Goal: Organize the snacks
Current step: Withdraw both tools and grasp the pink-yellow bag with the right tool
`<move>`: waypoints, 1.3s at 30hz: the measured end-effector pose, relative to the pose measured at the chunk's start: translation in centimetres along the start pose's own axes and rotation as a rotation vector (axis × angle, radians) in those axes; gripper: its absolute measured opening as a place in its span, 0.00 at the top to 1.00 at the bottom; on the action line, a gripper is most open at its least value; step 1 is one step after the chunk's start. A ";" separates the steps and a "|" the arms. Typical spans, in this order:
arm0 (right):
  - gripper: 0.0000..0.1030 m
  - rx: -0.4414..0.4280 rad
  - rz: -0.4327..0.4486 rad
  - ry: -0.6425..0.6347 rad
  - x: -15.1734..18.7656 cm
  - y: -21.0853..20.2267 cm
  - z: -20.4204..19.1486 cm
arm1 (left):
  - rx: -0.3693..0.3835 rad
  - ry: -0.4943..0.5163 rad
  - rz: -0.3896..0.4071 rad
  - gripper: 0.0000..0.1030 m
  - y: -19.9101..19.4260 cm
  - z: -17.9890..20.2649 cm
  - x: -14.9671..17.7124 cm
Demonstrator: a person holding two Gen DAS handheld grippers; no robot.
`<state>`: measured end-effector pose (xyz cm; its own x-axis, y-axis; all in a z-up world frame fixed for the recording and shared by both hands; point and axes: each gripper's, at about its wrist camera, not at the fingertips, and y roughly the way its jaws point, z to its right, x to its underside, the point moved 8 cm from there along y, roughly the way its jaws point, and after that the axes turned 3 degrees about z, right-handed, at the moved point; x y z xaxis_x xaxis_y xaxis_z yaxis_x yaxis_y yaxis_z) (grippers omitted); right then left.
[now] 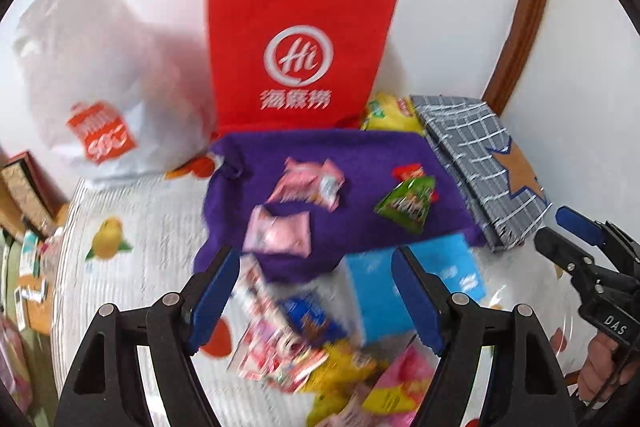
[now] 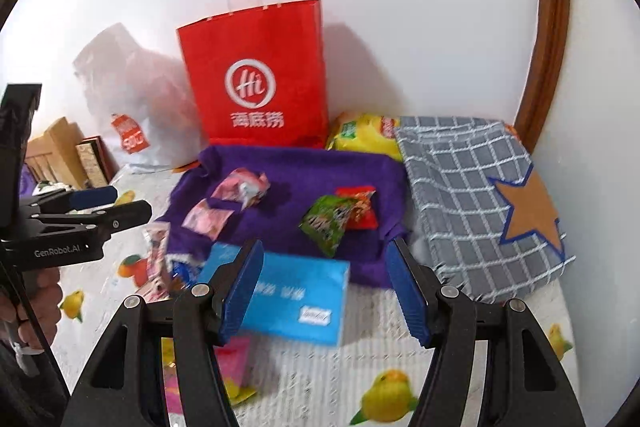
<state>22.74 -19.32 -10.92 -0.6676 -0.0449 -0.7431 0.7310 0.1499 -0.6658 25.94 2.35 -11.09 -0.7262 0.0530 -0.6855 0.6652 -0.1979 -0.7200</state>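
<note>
On the purple cloth lie four small snack packets: two pink packets, a green packet and a red packet tucked just behind the green one. More wrapped snacks sit in a loose pile on the fruit-print table cover, under the left gripper. A blue box lies flat at the near edge of the cloth, below the right gripper.

Both grippers stand released, jaws wide, nothing between them.

Handling, as judged: the packets look light, crinkly and slippery, likely puffed with air; a pinch at a sealed end seam seems safer than squeezing the middle, which may crush the contents. The box looks stiff and light; grip across its narrow sides.

Writing: the red paper bag carries a white "Hi" ring logo with Chinese characters beneath. The right gripper's body reads "DAS" in the left view; the left gripper's reads "GenRobot.AI" in the right view. Packet print is too blurred to read.
</note>
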 end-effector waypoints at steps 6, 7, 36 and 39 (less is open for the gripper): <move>0.38 -0.054 -0.021 -0.019 2.8 -0.5 -3.1 | -0.050 -0.061 -0.015 0.25 -1.0 -3.6 3.2; 0.38 -0.063 -0.026 -0.026 3.3 -0.5 -3.6 | -0.052 -0.077 -0.021 0.25 -1.0 -4.2 3.7; 0.26 -0.225 -0.310 -0.092 14.9 6.0 -11.2 | -0.014 -0.178 -0.096 0.25 -0.7 -7.2 11.7; 0.29 -0.239 -0.279 -0.105 14.8 5.6 -11.1 | -0.013 -0.172 -0.112 0.25 0.0 -6.9 12.0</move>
<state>15.43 -8.22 -24.90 -0.8093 -0.2160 -0.5462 0.4608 0.3433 -0.8184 18.39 9.70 -20.08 -0.8137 -0.0944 -0.5735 0.5803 -0.1877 -0.7925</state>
